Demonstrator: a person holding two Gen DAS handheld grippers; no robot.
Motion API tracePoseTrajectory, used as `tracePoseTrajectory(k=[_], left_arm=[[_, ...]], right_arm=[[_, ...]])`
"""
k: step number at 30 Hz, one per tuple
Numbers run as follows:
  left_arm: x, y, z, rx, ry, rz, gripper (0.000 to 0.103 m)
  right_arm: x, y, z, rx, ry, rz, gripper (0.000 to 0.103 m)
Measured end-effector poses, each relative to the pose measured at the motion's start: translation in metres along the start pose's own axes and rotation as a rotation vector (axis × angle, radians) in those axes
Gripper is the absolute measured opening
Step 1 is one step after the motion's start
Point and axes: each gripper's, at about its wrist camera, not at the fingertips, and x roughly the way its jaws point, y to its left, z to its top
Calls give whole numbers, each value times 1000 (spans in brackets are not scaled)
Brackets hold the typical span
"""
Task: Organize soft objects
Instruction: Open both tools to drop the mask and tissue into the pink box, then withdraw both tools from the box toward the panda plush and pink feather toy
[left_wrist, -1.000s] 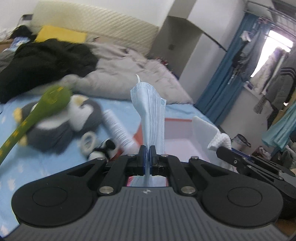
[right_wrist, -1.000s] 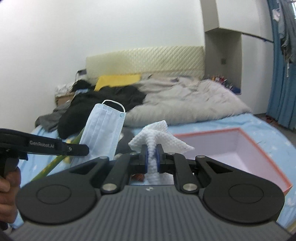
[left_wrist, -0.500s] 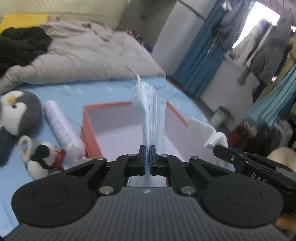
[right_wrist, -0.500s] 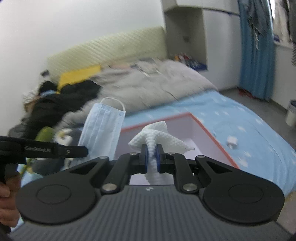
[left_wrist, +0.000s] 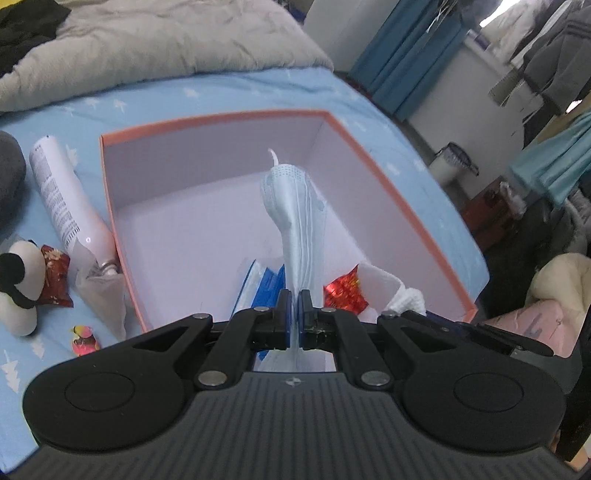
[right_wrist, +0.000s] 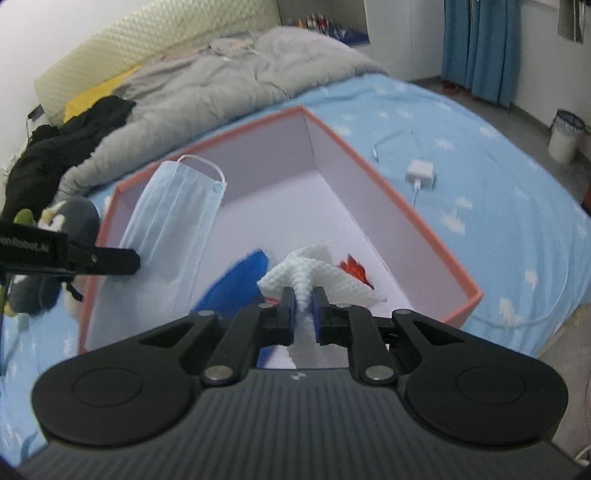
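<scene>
Both grippers have swung from facing the headboard to tipping down over the orange-rimmed box (left_wrist: 399, 173) on the blue bed (right_wrist: 480, 177). Left gripper (left_wrist: 294, 314) jaws clamped on a light blue face mask (left_wrist: 295, 206), held upright above the box interior. Right gripper (right_wrist: 303, 310) jaws clamped on a white knitted cloth (right_wrist: 314, 269), above a blue packet (right_wrist: 240, 277) and red wrapper (right_wrist: 356, 269) inside.
</scene>
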Motion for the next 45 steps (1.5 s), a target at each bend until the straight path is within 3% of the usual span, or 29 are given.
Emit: tracePoseTrajectory(k=[4,5,8,10,16,20,22,24,35,45], left_arm=[[5,4,-4,3,33,23,6],[3,5,-7,1,44,31,13],[0,7,-10,3,33,30,45],[-7,6,-12,14,10,23,46],[-40,0,-17,79,-75,34,46],[-70,-4,-23,124,-149,35,46],[-84,-5,-27,149,-183,42,46],[-97,-3,-33,159,-207,44,46],[-169,16,-74,180,-356,59,46],[-212,48,-121,132,-425,102,46]], right_arm=[[6,-7,-7,25,22,1,17],[6,-7,-8,27,19,2,21],[4,-3,-7,11,16,-3,43],[0,2,-4,-9,0,-17,49],[-22,9,0,-9,-60,-12,50],[-45,20,4,-23,-124,7,58],[-55,25,4,-33,-150,16,72],[-65,31,3,-35,-183,15,78],[-110,66,-17,-79,-293,75,78],[-130,105,-50,-130,-338,139,78]])
